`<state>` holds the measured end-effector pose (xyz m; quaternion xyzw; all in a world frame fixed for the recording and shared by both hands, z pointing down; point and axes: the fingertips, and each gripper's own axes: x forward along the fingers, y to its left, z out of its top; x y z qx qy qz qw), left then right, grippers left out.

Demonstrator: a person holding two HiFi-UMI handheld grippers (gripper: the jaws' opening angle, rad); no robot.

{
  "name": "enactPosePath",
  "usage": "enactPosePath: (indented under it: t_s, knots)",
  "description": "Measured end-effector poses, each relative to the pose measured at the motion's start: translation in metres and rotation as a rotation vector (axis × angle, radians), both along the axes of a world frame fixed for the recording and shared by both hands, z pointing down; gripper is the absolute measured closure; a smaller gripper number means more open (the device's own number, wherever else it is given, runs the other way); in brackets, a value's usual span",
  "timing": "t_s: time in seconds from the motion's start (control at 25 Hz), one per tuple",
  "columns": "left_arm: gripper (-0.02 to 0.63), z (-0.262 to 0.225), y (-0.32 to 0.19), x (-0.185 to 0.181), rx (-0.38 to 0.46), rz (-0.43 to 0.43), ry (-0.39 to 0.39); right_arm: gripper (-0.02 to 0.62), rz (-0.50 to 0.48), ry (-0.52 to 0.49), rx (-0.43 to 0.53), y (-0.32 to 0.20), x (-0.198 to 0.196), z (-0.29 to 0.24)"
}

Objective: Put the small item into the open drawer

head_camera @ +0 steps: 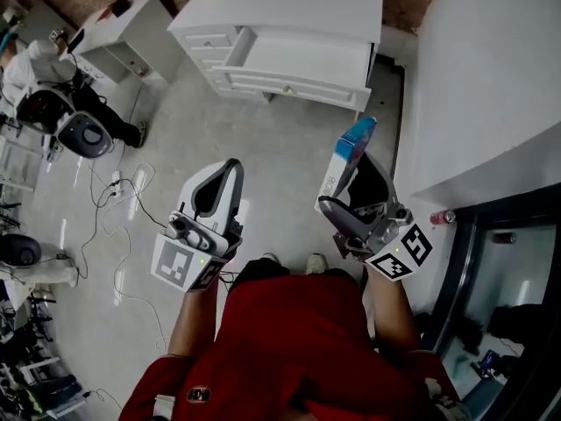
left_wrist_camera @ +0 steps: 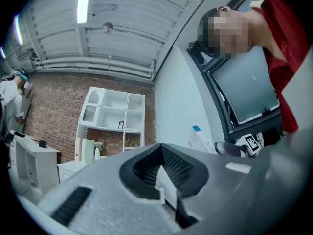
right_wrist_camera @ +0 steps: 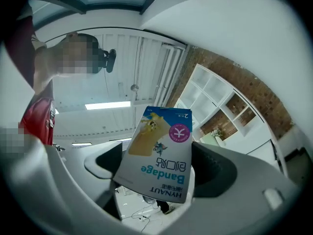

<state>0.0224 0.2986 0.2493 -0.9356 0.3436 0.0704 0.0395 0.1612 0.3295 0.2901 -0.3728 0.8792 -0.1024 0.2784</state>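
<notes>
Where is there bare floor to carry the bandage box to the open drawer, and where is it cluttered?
Bare floor stretches from the person's shoes up to the white dresser and its open drawer. The big white surface on the right is bare too. Crowded: cables sprawl over the floor on the left, beside a seated person.

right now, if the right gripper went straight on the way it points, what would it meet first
Likely the white dresser with the open drawer, across the floor; the bandage box in the right gripper would touch first. Depth is unclear.
</notes>
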Motion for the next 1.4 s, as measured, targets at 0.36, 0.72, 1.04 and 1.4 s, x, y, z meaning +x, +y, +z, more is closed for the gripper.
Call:
enactPosePath:
  t_s: [0.36,0.72,1.04,1.4]
  knots:
    - [0.604,0.005,-0.034,-0.022,-0.008,-0.076,0.018,0.144,-0.006,0.071,-0.017,-0.040,0.004,0.006]
    - [0.604,0.009,-0.142,-0.075,0.011,-0.073,0.070,0.144,0.015,0.153,-0.027,-0.146,-0.042,0.001]
    - [0.604,0.009,-0.268,-0.135,-0.005,-0.005,0.082,0.144,0.061,0.237,-0.060,-0.274,-0.097,-0.002]
    - [0.604,0.019,-0.378,-0.165,-0.025,0.035,0.092,0.144,0.091,0.413,-0.121,-0.399,-0.122,0.024]
